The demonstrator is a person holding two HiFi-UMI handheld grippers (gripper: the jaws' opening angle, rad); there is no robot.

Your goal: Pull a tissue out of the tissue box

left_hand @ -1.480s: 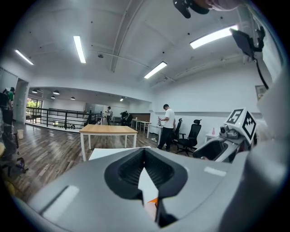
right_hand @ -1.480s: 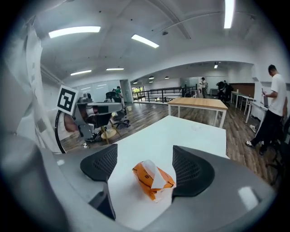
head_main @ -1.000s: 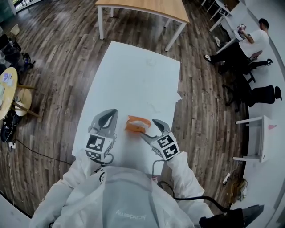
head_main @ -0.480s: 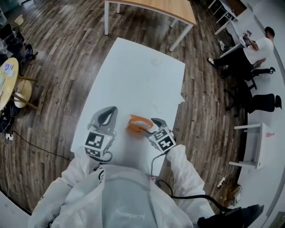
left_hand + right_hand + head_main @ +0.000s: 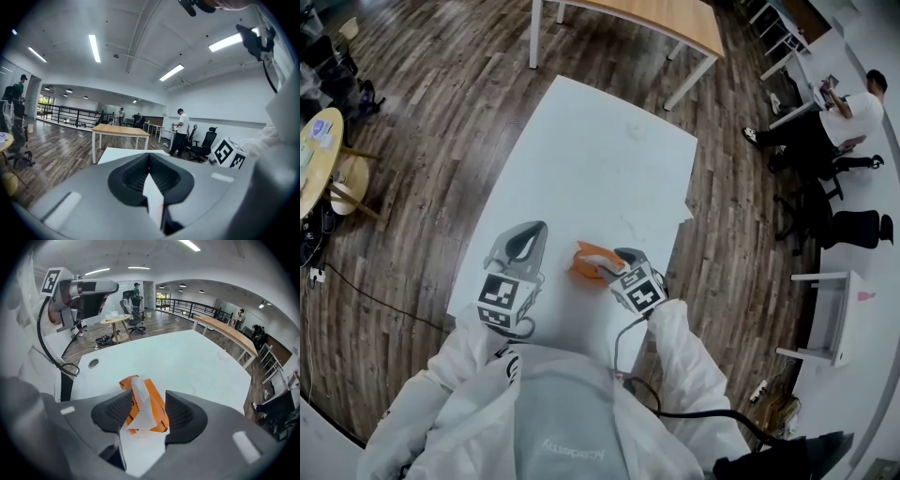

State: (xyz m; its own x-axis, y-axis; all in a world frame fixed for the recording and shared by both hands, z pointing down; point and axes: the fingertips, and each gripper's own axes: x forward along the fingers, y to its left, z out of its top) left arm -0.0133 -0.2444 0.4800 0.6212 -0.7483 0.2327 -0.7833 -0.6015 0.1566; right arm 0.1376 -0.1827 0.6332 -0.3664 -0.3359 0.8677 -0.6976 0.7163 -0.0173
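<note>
Nearest: the right gripper (image 5: 617,260) has dropped onto the tissue box (image 5: 587,261) since 1 second ago. It sits steeper now, tips over the box's right end. In the right gripper view its jaws are closing, 1 on each side of the white tissue (image 5: 140,411) that stands up out of the orange box. A gap still shows by the right pad, so it's not pinched yet as far as I can tell.

The left gripper (image 5: 536,232) hasn't shifted. It's parked just left of the box, not touching it, jaws pressed together at the tips with nothing in them.

The box hasn't moved either. It lies flat near the front of the white counter (image 5: 600,159), between the 2 grippers.

Meaning: approach done, grasp under way, pull not started, tissue still in the box. The left gripper isn't holding the box down, so the light pack may lift with the tissue.

Farther off, a wooden table (image 5: 647,11) stands past the counter's far end.
</note>
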